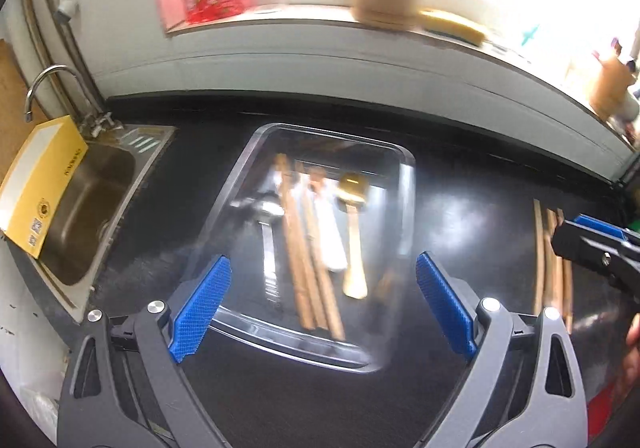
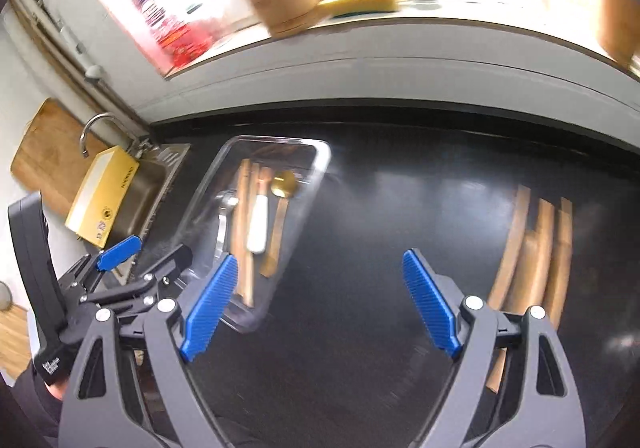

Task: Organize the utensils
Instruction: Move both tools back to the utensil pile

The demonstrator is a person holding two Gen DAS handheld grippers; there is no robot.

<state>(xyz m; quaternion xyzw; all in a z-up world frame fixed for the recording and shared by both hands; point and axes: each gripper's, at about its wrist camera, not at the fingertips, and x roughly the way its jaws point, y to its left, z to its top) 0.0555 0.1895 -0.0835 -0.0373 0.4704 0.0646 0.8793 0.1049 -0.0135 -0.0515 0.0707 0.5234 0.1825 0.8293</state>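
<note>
Both grippers' fingers stand wide apart, empty: left gripper (image 1: 323, 300) above the clear tray (image 1: 404, 184) of utensils, right gripper (image 2: 320, 298) over bare black desk (image 2: 360, 228). Only the right view shows the loose chopsticks (image 2: 540, 244) fully, plus a cutting board (image 2: 44, 152) behind the sink (image 1: 92, 208).

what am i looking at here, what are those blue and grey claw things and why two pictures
Those claws are hand-held grippers: a person holds one in each hand, and each carries a wide-angle camera looking along its two fingers. So one picture is from the left gripper, the other from the right gripper. Both stand open with nothing between their blue pads.

Below them is a black countertop. On it sits a clear tray holding wooden chopsticks, a gold spoon, a silver utensil and a white-handled one, all blurred. More wooden sticks lie loose on the counter to the right. A sink with a yellow box across it is at the left.
</note>
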